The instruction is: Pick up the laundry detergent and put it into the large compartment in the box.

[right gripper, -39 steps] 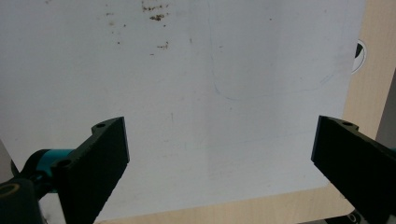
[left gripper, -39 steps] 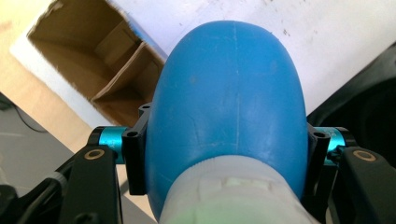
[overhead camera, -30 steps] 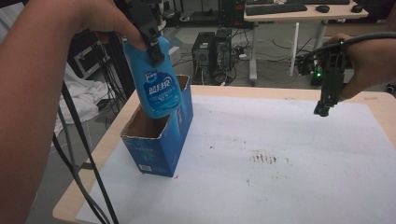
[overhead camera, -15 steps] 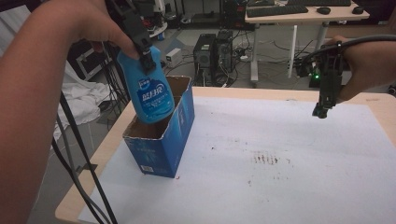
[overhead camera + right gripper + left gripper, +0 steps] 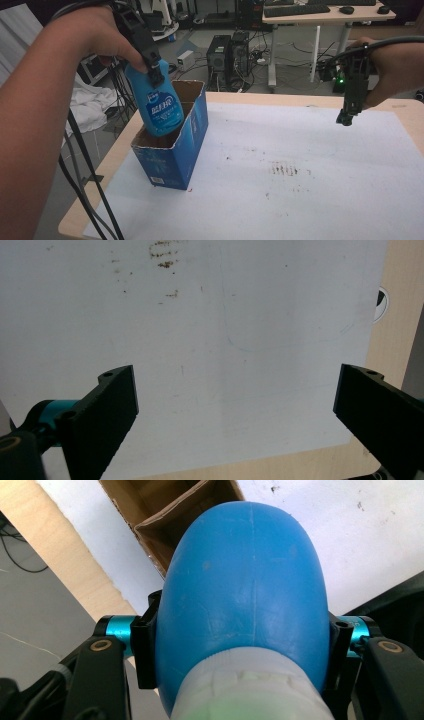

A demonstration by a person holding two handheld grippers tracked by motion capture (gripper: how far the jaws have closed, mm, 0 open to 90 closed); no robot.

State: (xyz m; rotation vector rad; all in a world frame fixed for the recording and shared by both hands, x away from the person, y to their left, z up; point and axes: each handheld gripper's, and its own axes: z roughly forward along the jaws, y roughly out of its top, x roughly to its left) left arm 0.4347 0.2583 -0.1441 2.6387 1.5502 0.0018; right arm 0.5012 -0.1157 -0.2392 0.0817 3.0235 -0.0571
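A blue plastic bottle (image 5: 160, 107) with a white label hangs tilted over an open blue cardboard box (image 5: 172, 155) at the table's left side, its base dipping into the box's near end. My left gripper (image 5: 152, 70) is shut on the bottle's shoulder from above. In the left gripper view the bottle (image 5: 245, 580) sits between both pads of the left gripper (image 5: 242, 645), with the box's brown inside (image 5: 150, 510) beyond it. At the right, my right gripper (image 5: 345, 117) hangs above the white sheet; its jaws stand wide apart and empty in the right gripper view (image 5: 235, 405).
A white sheet (image 5: 310, 165) with brown specks covers the wooden table (image 5: 100, 180). Black cables trail down past the table's left edge. Behind the table stand a desk, computer towers and cords on the floor.
My left hand has come down and a little to the left, sinking the bottle's base into the box. The right gripper has stayed where it was.
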